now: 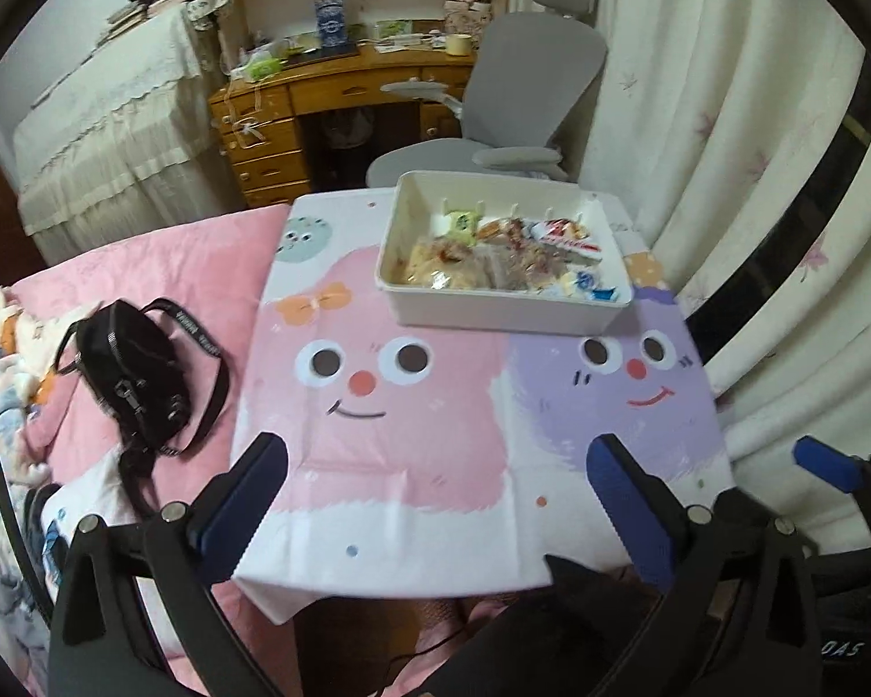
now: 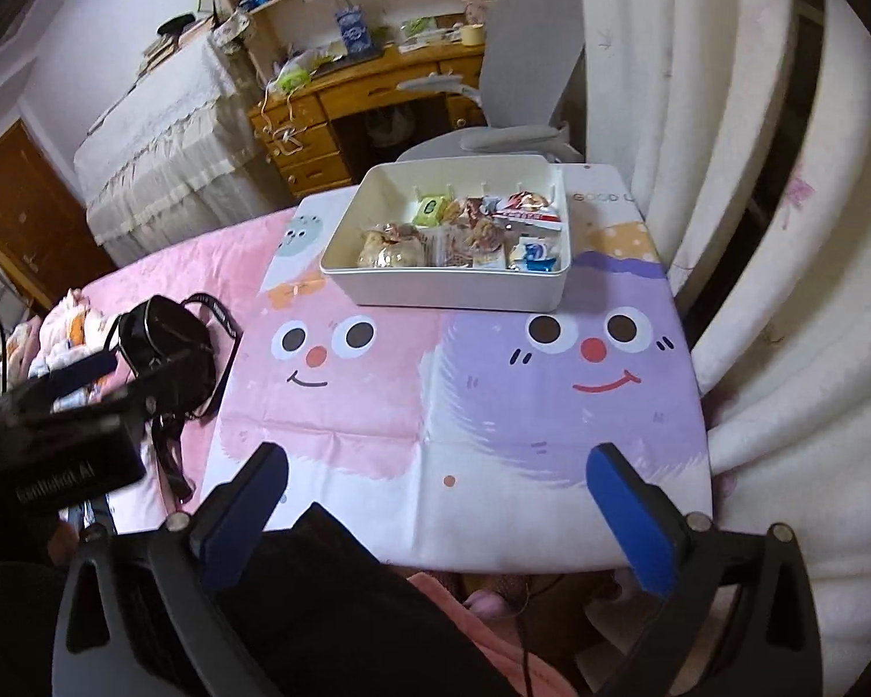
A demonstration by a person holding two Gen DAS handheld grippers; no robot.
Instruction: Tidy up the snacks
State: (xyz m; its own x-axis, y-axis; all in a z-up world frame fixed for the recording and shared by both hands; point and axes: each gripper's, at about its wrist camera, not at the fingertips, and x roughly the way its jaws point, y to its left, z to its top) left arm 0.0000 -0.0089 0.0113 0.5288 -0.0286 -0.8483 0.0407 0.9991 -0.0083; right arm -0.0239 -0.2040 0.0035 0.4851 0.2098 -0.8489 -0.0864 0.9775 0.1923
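A white plastic bin (image 1: 511,309) (image 2: 447,288) stands at the far side of a cartoon-face cloth (image 1: 412,464) (image 2: 435,406). Several wrapped snacks (image 1: 493,255) (image 2: 453,238) lie inside it, among them a green packet (image 1: 460,223) (image 2: 429,210) and a red-and-white one (image 1: 569,235) (image 2: 528,210). My left gripper (image 1: 435,453) is open and empty, low over the cloth's near edge. My right gripper (image 2: 435,464) is open and empty, also at the near edge. In the left wrist view, the right gripper's blue fingertip (image 1: 824,462) shows at the far right.
A black camera bag with a strap (image 1: 139,377) (image 2: 168,348) lies on the pink bedding left of the cloth. A grey office chair (image 1: 493,104) (image 2: 522,69) and a wooden desk (image 1: 331,99) stand behind. White curtains (image 1: 726,174) (image 2: 726,203) hang along the right.
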